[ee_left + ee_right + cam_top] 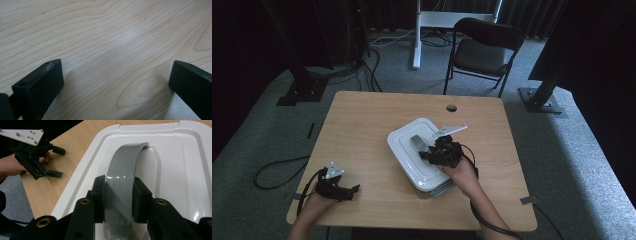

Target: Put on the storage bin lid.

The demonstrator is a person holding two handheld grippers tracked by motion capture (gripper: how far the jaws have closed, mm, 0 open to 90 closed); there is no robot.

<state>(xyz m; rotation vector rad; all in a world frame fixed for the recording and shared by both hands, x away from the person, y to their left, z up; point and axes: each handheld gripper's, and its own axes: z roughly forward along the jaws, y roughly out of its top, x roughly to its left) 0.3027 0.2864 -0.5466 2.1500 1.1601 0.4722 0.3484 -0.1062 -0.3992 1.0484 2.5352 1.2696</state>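
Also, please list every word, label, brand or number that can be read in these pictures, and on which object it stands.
None can be read: the white container lid, its grey handle, both grippers and the wooden table carry no visible text.

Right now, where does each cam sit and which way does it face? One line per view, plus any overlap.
High view: fixed above the person's side, looking forward and down on the wooden table; both forearms enter from the bottom.
Left gripper view: rides the left gripper, aimed down at bare tabletop between its open jaws.
Right gripper view: rides the right gripper, looking along jaws clamped on the grey handle of the white lid.
Shared: the right gripper view and high view both show lid, handle and the left gripper.
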